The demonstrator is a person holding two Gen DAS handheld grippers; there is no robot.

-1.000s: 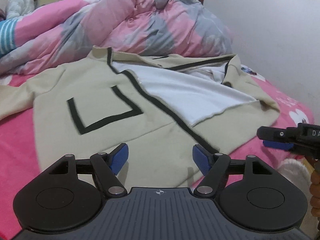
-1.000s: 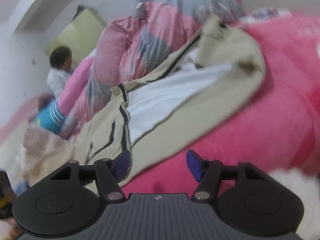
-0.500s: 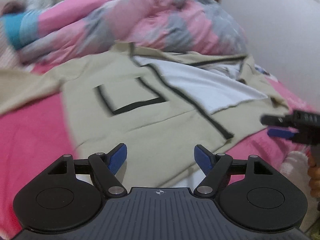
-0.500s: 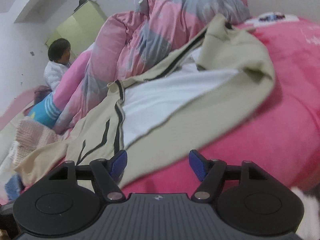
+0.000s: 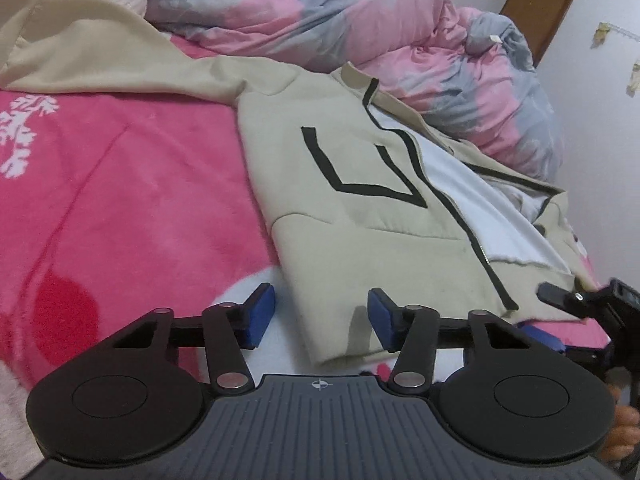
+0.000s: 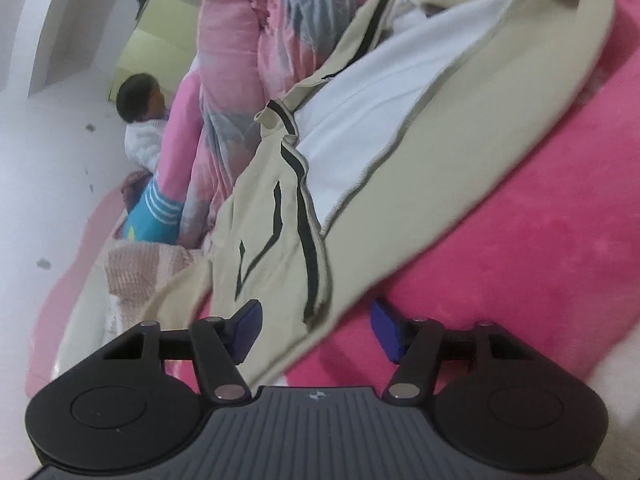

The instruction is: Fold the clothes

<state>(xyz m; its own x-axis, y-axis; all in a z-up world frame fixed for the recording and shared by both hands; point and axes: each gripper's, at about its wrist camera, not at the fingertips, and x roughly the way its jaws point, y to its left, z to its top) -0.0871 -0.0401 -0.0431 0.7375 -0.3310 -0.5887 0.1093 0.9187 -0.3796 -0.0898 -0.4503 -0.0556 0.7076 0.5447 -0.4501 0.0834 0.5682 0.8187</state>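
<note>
Pink blanket (image 5: 132, 200) covers the bed; beige jacket (image 5: 360, 248) lies spread on it, unzipped, white lining up, quilt (image 5: 420, 60) bunched behind. Left gripper (image 5: 320, 316) closing, hem corner between its pads, not pinched. Right gripper (image 6: 316, 326) closing, jacket's bottom edge between its pads, also untouched. Person (image 6: 142, 120) sits in the background.
</note>
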